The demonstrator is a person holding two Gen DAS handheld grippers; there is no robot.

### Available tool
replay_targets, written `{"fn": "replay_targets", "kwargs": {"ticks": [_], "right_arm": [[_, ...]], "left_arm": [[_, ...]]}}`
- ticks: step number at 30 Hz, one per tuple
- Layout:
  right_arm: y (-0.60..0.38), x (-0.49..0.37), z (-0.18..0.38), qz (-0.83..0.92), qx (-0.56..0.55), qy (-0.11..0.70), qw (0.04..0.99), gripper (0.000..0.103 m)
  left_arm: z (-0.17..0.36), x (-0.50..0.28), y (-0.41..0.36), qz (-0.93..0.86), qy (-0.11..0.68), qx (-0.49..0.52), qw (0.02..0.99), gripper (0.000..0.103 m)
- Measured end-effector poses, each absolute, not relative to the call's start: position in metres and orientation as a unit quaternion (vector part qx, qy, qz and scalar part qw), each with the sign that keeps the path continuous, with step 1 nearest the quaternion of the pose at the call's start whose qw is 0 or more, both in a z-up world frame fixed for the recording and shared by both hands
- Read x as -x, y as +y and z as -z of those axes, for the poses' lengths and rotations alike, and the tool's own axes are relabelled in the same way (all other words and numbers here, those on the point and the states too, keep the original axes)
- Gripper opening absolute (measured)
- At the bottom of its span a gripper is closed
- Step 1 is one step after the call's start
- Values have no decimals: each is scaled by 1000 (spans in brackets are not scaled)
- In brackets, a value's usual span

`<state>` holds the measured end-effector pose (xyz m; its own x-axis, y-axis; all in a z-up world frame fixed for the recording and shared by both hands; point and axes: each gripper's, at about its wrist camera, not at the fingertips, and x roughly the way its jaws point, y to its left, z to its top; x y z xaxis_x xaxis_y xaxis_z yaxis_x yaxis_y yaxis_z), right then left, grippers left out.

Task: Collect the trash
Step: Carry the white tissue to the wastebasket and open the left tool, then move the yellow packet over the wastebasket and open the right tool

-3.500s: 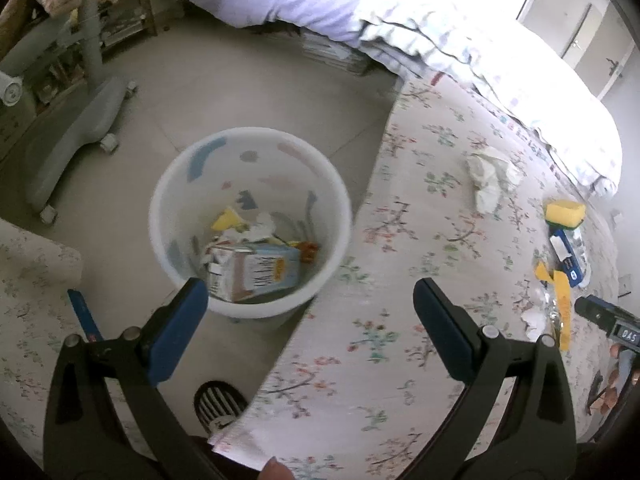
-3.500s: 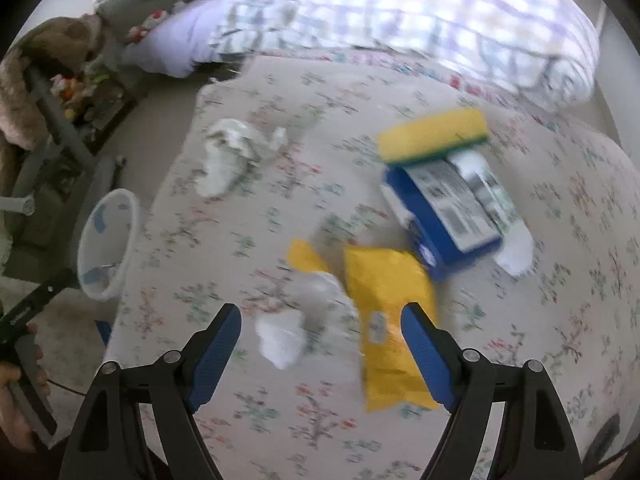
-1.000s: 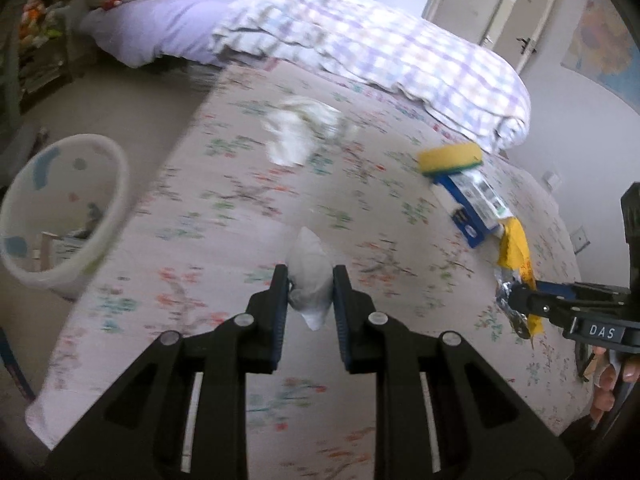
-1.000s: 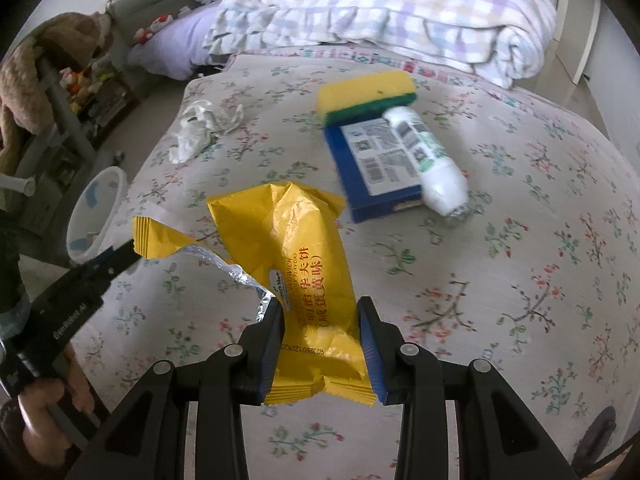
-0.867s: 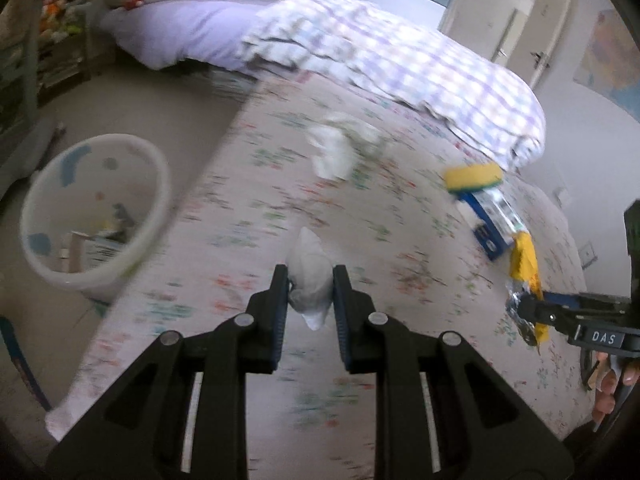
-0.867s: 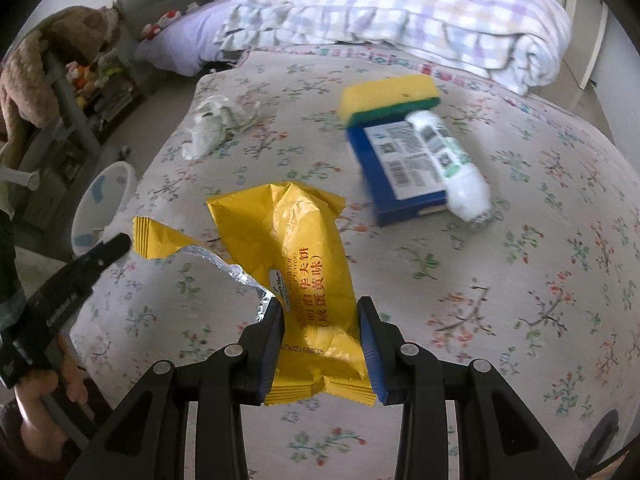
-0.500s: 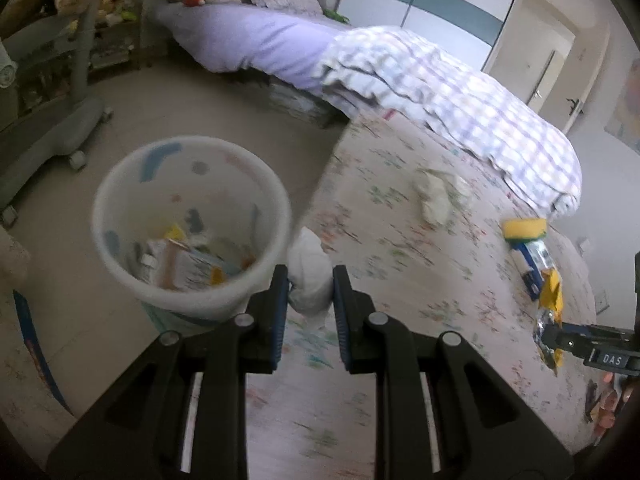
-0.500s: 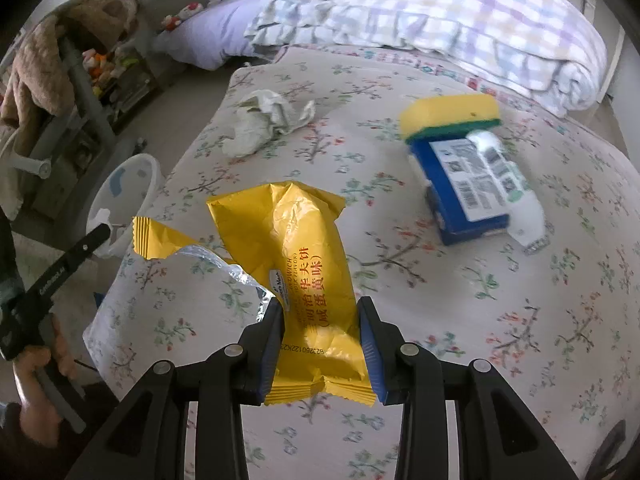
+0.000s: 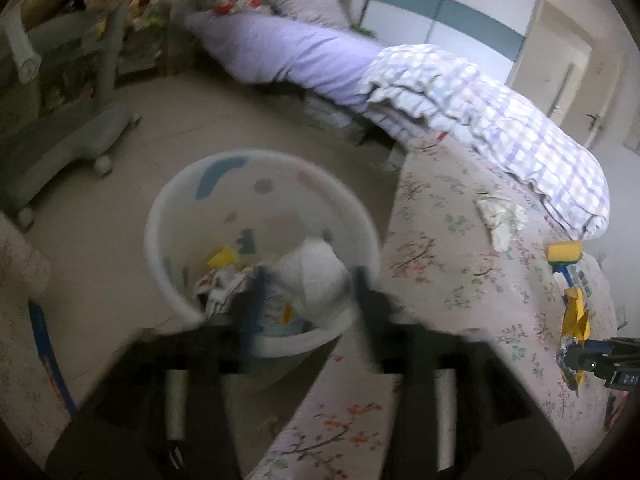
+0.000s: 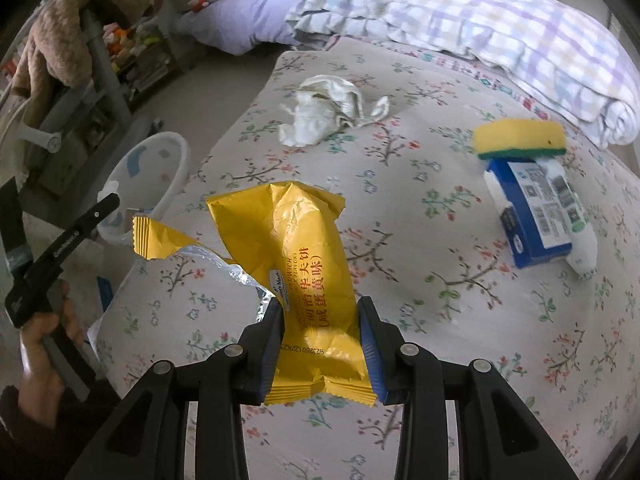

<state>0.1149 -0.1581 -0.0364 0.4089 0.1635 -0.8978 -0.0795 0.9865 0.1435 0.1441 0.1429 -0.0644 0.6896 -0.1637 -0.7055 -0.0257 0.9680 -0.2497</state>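
Observation:
My left gripper (image 9: 308, 300) hangs over the white waste bin (image 9: 240, 200), blurred, its jaws opening. A white paper wad (image 9: 316, 276) sits loose between the fingers, touching neither pad, above the trash in the bin. My right gripper (image 10: 320, 336) is shut on a yellow snack wrapper (image 10: 288, 240) with a torn foil flap, held above the floral bed cover (image 10: 440, 320). A crumpled tissue (image 10: 328, 108) lies further up the bed. From the right wrist view, the bin (image 10: 160, 160) stands on the floor off the bed's left edge.
A yellow sponge (image 10: 520, 136), a blue box (image 10: 536, 208) and a small white bottle (image 10: 580, 236) lie at the bed's right. A folded plaid quilt (image 9: 500, 120) covers its far end. A grey wheeled stand (image 9: 60, 140) is left of the bin.
The left gripper swung from over the bed to above the bin and its jaws spread off the white wad. The right gripper drifted across the bed, still clamping the wrapper.

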Motion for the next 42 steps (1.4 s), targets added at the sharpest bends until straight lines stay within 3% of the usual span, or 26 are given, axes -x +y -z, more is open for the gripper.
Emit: {"fn": "replay_targets", "kwargs": {"ticks": [1,13,33,35,37,42], "right_arm": [[-156,-115,36,-73,-38,538,839,38],[-99,-157,52,-94,-49,544,833,38],[40,-236,55,-186,-46,521,832,41],[42,-238,55,-192,-54,516,833,49],[43,-239,53,-192,-63,510,836,80],[35,-234,44,-184,-68,497,845,84]], "left_arm": [[65,-141,149,27,393,130,910,76],[61,-117,180,-63,450,77,888,99],[61,-115,225,-99,473,100,870,102],[62,-115,226,-100,474,103,869,102],[60,-115,226,-100,470,102,871,102],[58,-114,223,-98,466,93,874,102]]}}
